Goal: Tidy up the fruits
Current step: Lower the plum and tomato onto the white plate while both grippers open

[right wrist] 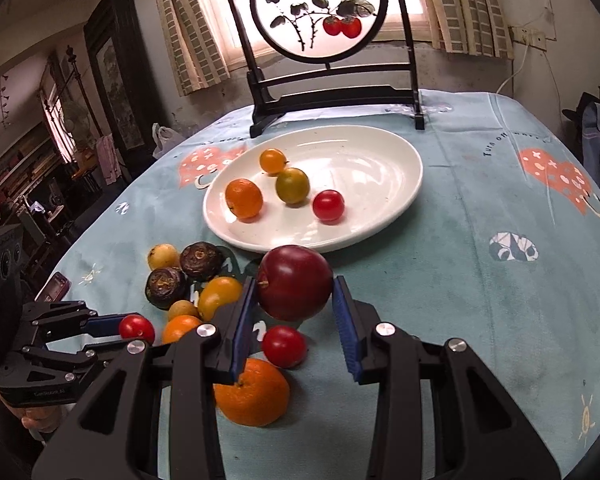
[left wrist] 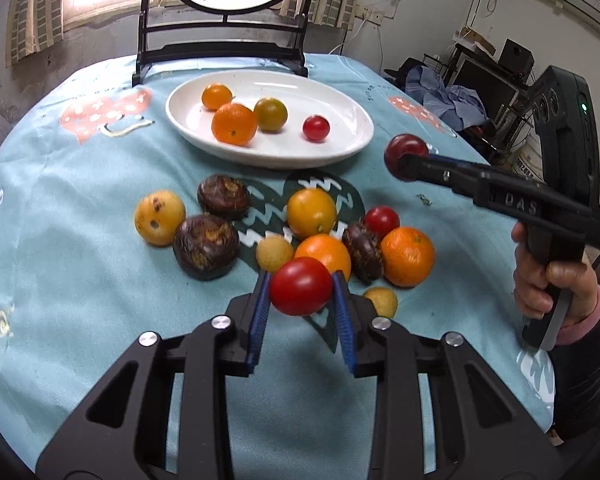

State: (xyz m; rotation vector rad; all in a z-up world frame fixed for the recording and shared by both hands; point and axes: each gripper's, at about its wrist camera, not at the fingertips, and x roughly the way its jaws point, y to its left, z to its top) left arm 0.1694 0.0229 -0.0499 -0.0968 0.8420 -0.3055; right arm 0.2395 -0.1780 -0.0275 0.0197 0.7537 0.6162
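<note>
We see a dim room with checked curtains [right wrist: 196,20] at a bright window and dark wooden furniture [right wrist: 112,64] along one wall. A pale blue tablecloth printed with coral hearts [left wrist: 80,240] covers the table and fills most of both views. At its far edge stands a black-framed round screen painted with red fruit [right wrist: 320,12]. Before it lies a white oval ceramic plate [right wrist: 388,168] holding two oranges, a greenish fruit and a small red tomato [right wrist: 329,205]. Nearer us, a loose pile of oranges, yellow fruits, dark brown water chestnuts [left wrist: 206,246] and another tomato sits on the cloth. We hold the right gripper [right wrist: 296,284] with its blue pads clamped on a dark red plum [right wrist: 300,276], lifted clear of the cloth just before the plate's near rim. The left gripper [left wrist: 302,288] is clamped on a bright red tomato [left wrist: 300,286] at the near edge of the pile.
</note>
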